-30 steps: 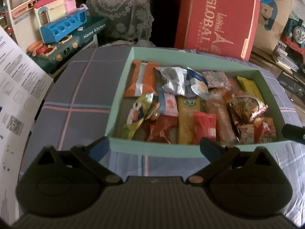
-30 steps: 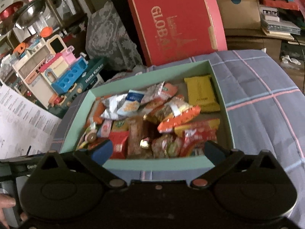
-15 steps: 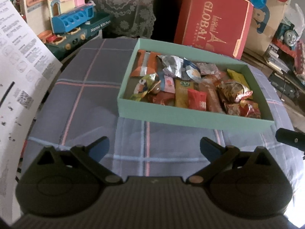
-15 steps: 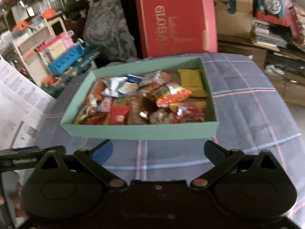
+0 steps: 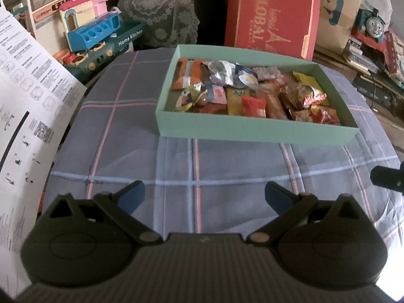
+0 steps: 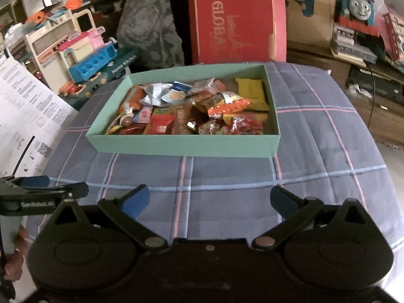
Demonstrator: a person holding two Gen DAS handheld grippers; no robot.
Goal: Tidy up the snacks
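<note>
My left claw [image 5: 203, 197] stood wide open, blue pads far apart, holding and touching nothing — it hung above the plaid-covered tabletop [image 5: 126, 156], well short of the box. My right claw [image 6: 209, 202] was spread just as wide, also empty. The mint-green snack box [image 6: 181, 147] sat further out on the tabletop, its long axis running left to right across both views, the open top facing up. Snack packets [image 5: 252, 96] lay jumbled inside it — a yellow wrapper [image 6: 251, 93] at the far right corner, an orange-and-white one [image 5: 188, 77] at the far left.
</note>
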